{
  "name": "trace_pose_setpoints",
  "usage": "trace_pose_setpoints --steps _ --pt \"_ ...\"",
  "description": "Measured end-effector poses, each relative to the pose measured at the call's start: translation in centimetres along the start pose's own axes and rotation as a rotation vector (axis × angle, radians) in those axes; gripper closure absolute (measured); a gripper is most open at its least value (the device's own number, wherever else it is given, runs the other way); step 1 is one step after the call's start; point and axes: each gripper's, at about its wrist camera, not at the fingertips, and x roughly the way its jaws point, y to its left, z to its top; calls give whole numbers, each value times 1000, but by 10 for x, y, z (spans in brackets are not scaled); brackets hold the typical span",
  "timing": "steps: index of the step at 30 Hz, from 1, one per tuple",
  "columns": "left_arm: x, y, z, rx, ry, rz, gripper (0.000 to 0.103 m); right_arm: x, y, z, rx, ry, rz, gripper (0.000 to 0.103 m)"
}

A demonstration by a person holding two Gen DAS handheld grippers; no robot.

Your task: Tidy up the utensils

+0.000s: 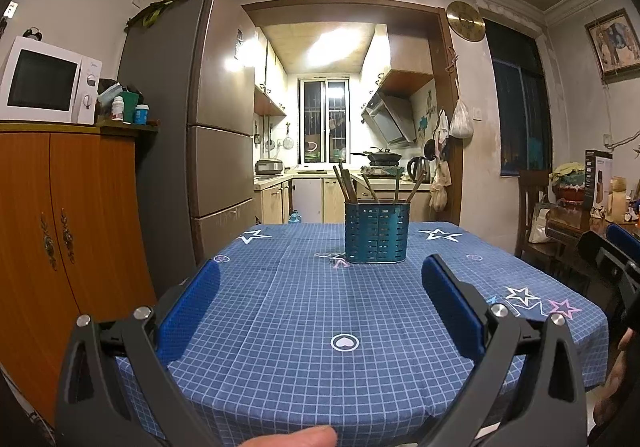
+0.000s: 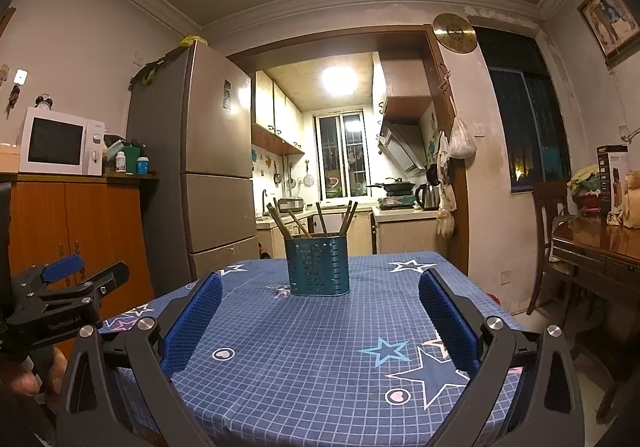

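Teal perforated metal holder [image 1: 377, 232] is standing mid-bench, wooden chopsticks [image 1: 349, 185] upright inside: light, stiff, best pinched near tops. Left tool [image 1: 320, 279] and right tool [image 2: 320, 287] are being held spread, empty.

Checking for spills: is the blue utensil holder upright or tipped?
Upright. The utensil holder stands flat on the tablecloth, with wooden utensils sticking up from it.

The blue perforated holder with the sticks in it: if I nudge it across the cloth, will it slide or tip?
The holder is tall, and its wooden utensils lean out above the rim, so a high push could probably tip it. The checked tablecloth may drag or bunch; push low.
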Motion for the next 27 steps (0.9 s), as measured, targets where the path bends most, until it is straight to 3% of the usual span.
trace_pose_setpoints --steps 6,11,27 --pt "-2 -1 0 4 -35 -5 6 1 1 0 2 -1 0 5" --pt "-14 -5 -1 18 -126 -30 6 3 1 -3 10 4 0 5" --pt "-6 -10 -4 19 -121 -70 6 2 -3 -7 19 8 -5 5"
